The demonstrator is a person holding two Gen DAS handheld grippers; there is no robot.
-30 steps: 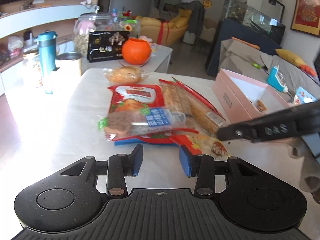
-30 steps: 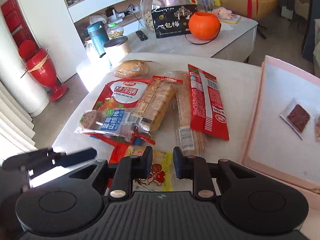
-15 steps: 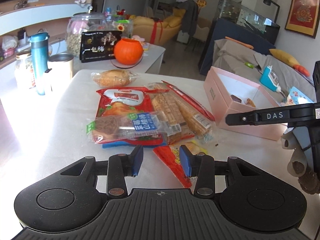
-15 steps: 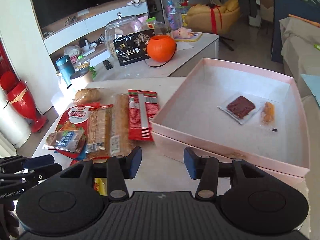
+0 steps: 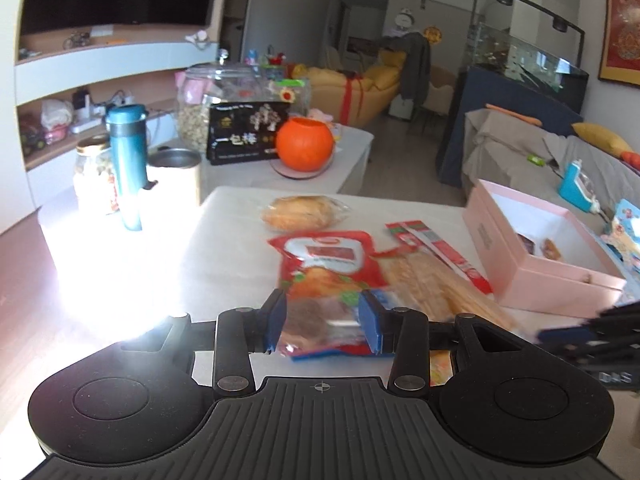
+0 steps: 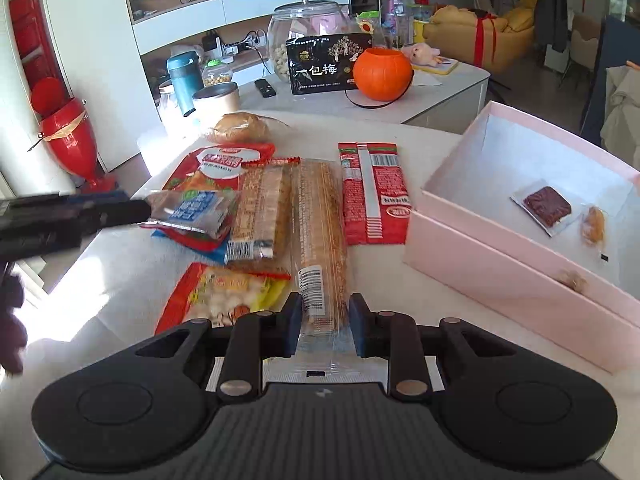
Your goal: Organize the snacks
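Clear-wrapped cracker sleeve [image 6: 320, 240] — pinched by right tool [image 6: 322, 330], just closed; left tool [image 5: 322, 323] grips blue-labelled packet [image 5: 320, 320].

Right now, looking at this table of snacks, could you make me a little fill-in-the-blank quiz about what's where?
1. The pink box already holds ____ small wrapped snacks.
2. The right gripper has the end of the long clear cracker sleeve between its ____ pads.
3. Behind the snacks, on the far table, the round pumpkin-shaped pot is coloured ____.
4. The left gripper is at the clear packet with the ____ label.

Missing words: two; blue; orange; blue
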